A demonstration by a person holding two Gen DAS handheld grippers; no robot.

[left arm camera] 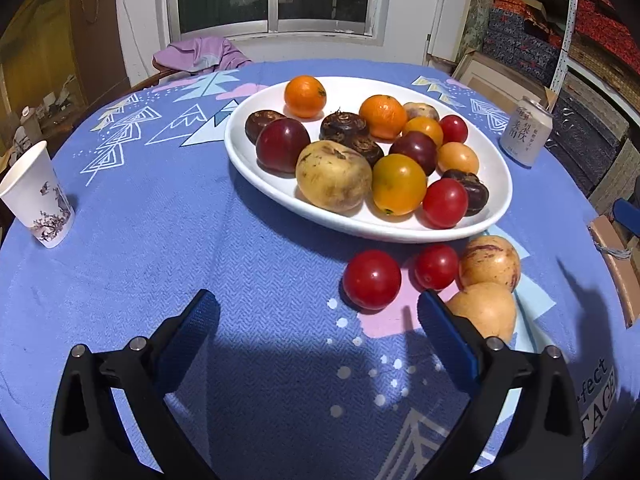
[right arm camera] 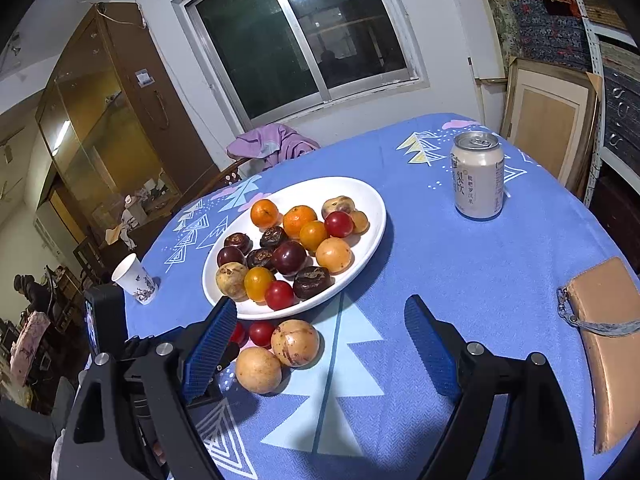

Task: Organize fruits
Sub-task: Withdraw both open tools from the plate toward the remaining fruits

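Note:
A white oval plate holds several fruits: oranges, dark plums, red and yellow tomatoes, brown water chestnuts. On the blue cloth in front of it lie two red tomatoes and two yellow fruits. My left gripper is open low over the cloth, with nothing between its fingers. The nearer tomato sits just beyond its tips, and its right finger is beside the lower yellow fruit. My right gripper is open and holds nothing. The speckled yellow fruit and the plain one lie by its left finger.
A paper cup stands at the table's left. A drink can stands right of the plate. A tan pouch lies at the right edge. A chair with purple cloth is behind the table.

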